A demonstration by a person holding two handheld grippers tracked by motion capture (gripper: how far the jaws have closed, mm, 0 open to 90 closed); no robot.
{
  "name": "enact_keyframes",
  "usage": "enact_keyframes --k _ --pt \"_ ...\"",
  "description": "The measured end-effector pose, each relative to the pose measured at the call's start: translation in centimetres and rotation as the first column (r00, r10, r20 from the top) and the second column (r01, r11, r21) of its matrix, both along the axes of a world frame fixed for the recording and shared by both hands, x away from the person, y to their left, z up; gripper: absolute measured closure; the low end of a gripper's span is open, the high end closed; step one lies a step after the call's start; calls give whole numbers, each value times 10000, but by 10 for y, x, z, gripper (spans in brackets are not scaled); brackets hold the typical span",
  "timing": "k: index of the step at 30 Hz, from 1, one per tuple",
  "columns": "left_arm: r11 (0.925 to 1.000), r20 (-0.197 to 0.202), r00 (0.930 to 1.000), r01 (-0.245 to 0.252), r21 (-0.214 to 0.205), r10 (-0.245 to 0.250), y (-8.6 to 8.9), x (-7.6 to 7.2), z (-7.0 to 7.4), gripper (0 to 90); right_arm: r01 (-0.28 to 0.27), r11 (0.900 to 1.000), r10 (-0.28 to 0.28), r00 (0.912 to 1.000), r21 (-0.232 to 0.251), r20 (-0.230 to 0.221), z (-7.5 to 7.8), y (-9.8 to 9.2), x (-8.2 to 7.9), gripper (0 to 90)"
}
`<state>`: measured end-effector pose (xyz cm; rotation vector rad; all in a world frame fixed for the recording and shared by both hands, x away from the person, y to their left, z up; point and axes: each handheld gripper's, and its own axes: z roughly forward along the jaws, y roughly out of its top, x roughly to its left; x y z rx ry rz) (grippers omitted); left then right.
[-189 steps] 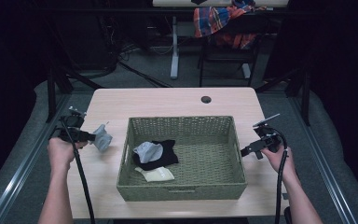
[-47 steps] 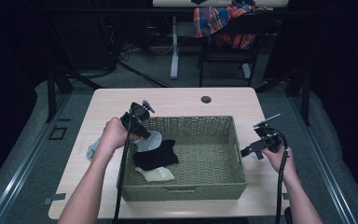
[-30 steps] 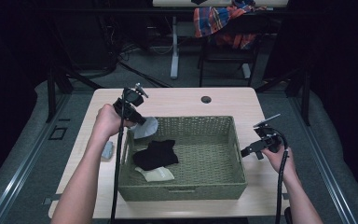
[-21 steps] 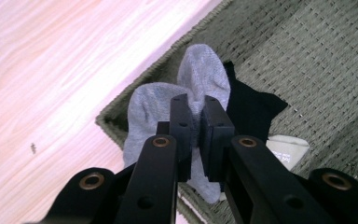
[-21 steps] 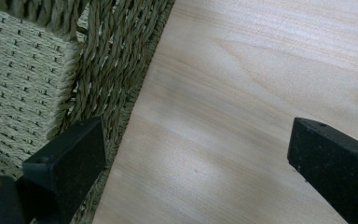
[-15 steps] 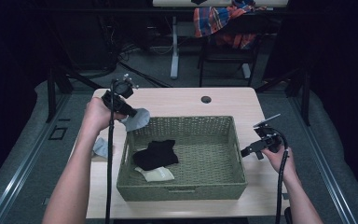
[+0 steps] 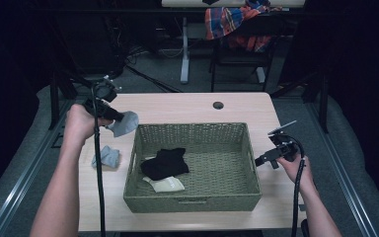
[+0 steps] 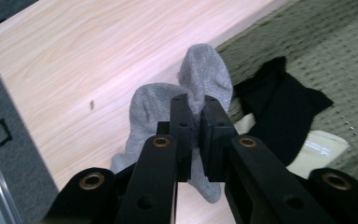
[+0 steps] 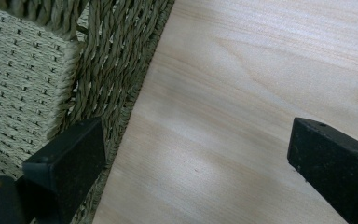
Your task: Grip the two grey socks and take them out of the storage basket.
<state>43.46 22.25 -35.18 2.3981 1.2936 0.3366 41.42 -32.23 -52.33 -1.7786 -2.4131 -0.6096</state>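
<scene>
Dark room all around, and a pale wooden worktop in the middle with a green woven basket on it. A moment ago the left tongs were down in the basket; now they have lifted a grey sock out and carried it over the basket's left edge, above the worktop. So this sock is likely going beside the other grey sock lying there. It hangs soft and crumpled, pinched tight in the left tongs. A black sock and a cream sock wait inside. The right tongs stand wide, holding nothing, by the basket's right side.
</scene>
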Motion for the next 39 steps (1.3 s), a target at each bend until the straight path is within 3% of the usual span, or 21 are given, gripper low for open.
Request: enact_keyframes --k 14,19,21,22,23,24,39 --pt "9937 -268 9936 -1086 286 1094 38 -5 -23 852 -39 10000 39 10000 -14 -66 0 1 0 40" --pt "9918 -392 9914 -1235 332 1247 42 -5 -33 852 -220 9997 219 9996 -71 -186 0 0 1 40" --pt "9911 -494 9902 -1288 346 1304 45 -6 -40 852 62 9999 -62 10000 113 -2 -2 1 0 40" --pt "9903 -546 9893 -1330 397 1351 46 -7 -45 852 -298 9995 295 9993 -123 -228 1 -1 1 40" --pt "9903 -546 9893 -1330 397 1351 46 -7 -45 852 -298 9995 295 9993 -123 -228 1 -1 1 40" --pt "9895 -643 9880 -1376 443 1403 48 -8 -50 852 6 10000 -6 10000 22 -67 -1 1 0 40" --pt "9864 -1214 9790 -1604 355 1636 57 -13 -92 851 -19 10000 19 10000 6 -79 -1 1 0 40"
